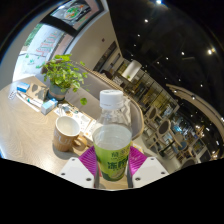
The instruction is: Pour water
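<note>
The bottle (112, 140) stands upright between the two fingers of the tongs (112, 163), white cap at the top, a green label low on its body, and clear liquid showing above the label. The magenta pads (89, 160) press against its lower sides from left and right, so the tongs look closed on it, holding it at about the label's height; whether the bottle's base rests on the table or hangs just above it is hidden by the fingers. The cap seems to be on, which would have to change before anything can be poured. Its long axis runs straight up, in line with the tongs' forward view. Just ahead of the fingers and off to the left sits a pale cup (68, 131) on the light table (30, 130), mouth open and turned upward, close to the bottle but not touching it. That is the relation the pour depends on: the cup lies forward and left of the grip, so the bottle would need to tip leftward over it. Farther beyond the cup stands a leafy potted plant (62, 75), well away from the grip.
</note>
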The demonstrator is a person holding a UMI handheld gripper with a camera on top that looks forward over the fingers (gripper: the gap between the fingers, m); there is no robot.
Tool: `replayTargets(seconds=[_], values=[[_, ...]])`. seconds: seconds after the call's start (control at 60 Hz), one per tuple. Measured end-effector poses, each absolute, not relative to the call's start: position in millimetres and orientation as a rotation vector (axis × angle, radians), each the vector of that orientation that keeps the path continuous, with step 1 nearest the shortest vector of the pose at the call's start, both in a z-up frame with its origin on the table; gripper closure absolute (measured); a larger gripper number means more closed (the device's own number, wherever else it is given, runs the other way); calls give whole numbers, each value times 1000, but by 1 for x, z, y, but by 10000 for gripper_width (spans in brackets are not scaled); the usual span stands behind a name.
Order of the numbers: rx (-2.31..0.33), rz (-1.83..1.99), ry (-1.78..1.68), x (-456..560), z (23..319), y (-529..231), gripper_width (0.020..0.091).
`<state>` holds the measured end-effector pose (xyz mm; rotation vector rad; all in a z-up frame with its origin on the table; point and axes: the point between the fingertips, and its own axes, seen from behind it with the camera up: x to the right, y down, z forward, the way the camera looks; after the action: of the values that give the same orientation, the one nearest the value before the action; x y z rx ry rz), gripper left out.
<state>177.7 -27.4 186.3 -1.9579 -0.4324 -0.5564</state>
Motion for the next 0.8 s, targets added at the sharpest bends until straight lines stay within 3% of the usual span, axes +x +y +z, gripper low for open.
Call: replayTargets(seconds=[0.183, 0.383, 0.5, 0.8], values=[[-1775, -973, -752, 199, 229, 37, 728], [-1409, -1394, -1209, 174, 240, 82, 731], [-1193, -1576, -1430, 156, 233, 96, 731], [-1031, -1692, -1655, 147, 207, 108, 732]])
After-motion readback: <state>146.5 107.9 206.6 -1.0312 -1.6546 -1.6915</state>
